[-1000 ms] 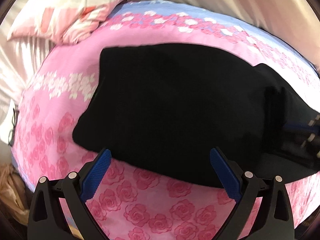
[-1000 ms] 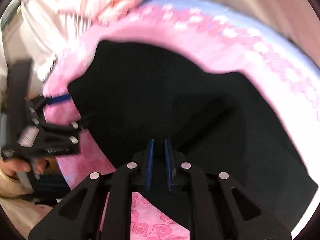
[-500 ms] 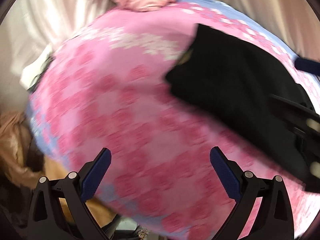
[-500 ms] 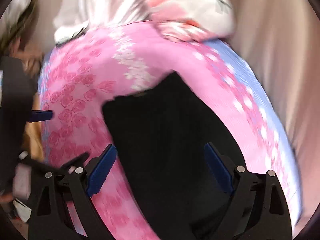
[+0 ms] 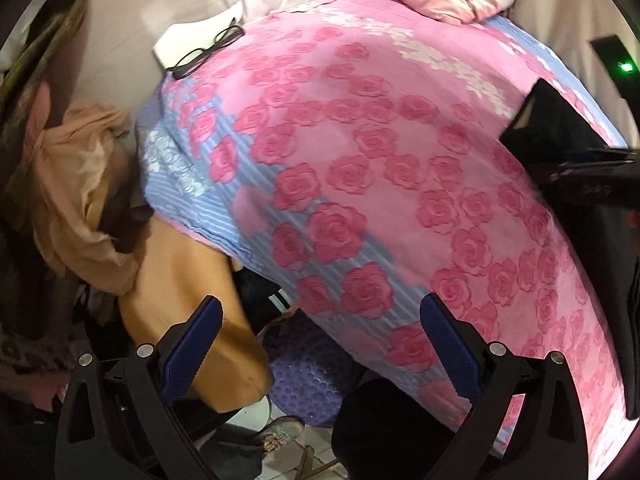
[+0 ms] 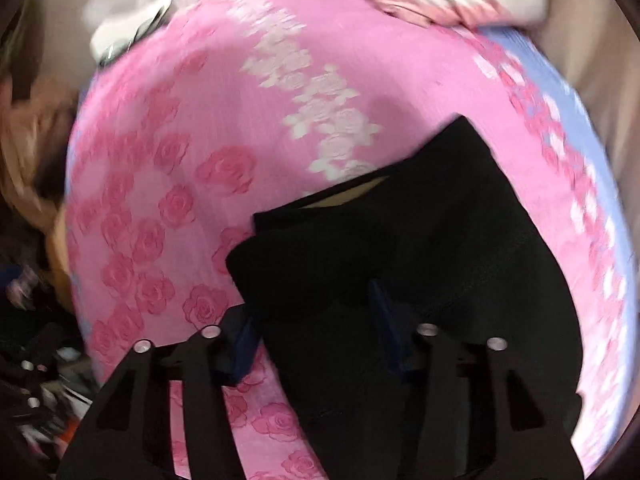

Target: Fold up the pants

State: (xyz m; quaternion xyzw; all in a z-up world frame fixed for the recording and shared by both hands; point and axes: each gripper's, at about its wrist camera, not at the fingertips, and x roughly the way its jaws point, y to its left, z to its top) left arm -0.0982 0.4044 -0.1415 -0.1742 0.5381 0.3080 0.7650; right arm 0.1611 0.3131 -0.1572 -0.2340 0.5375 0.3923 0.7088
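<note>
Pants look folded on bed. Your left gripper apart, empty. Right gripper closing astride pants edge; maybe final tidy left.

Both grippers pitched steeply downward.
Left gripper is held wide open, nothing between the blue pads. Right gripper is caught mid-closing, jaws roughly half spread, view blurred.

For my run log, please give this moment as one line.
stage: pants folded on bed cover | left gripper: open, empty | right gripper: closing over pants
</note>
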